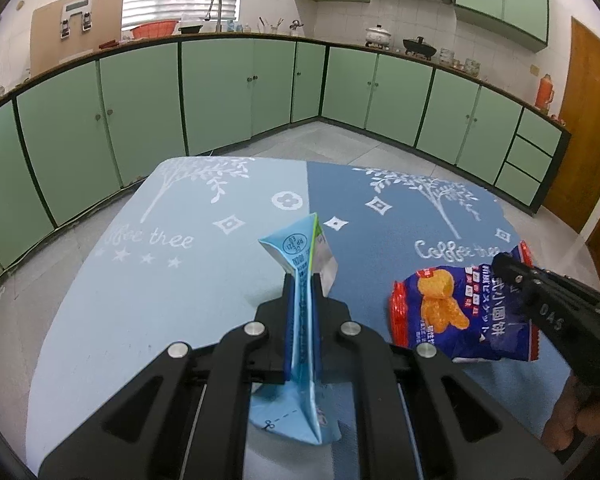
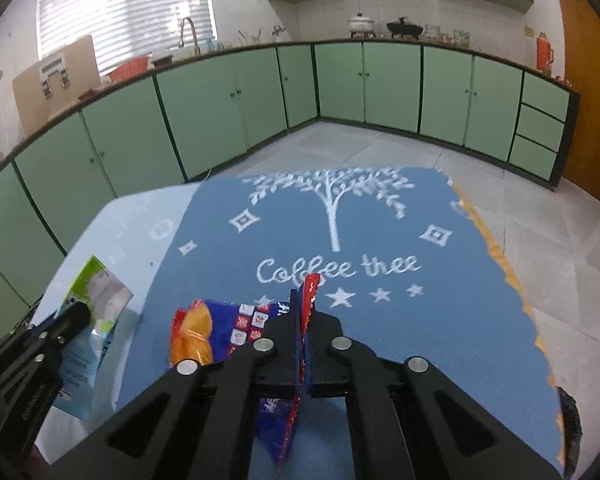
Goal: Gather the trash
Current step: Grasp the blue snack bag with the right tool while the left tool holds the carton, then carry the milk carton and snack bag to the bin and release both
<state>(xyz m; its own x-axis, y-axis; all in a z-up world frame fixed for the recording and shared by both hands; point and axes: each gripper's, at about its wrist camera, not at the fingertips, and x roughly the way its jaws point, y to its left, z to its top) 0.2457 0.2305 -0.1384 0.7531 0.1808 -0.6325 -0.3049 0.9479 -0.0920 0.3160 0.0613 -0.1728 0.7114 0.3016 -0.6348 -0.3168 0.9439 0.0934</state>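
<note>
My left gripper [image 1: 303,280] is shut on a flattened light-blue drink carton [image 1: 300,256], held edge-on above the table; the carton also shows at the left of the right wrist view [image 2: 96,292], with the left gripper [image 2: 74,316] around it. My right gripper [image 2: 303,300] is shut on a blue and red snack bag [image 2: 236,330] with orange biscuits printed on it, gripping its red-edged end. In the left wrist view the bag [image 1: 452,308] hangs at the right from the right gripper [image 1: 508,268].
A table with a light-blue and dark-blue "Coffee tree" cloth [image 1: 180,248] [image 2: 380,240] lies under both grippers. Its right edge is frayed [image 2: 512,280]. Green kitchen cabinets [image 1: 220,92] line the far walls across a tiled floor. A wooden door [image 1: 588,120] stands at the right.
</note>
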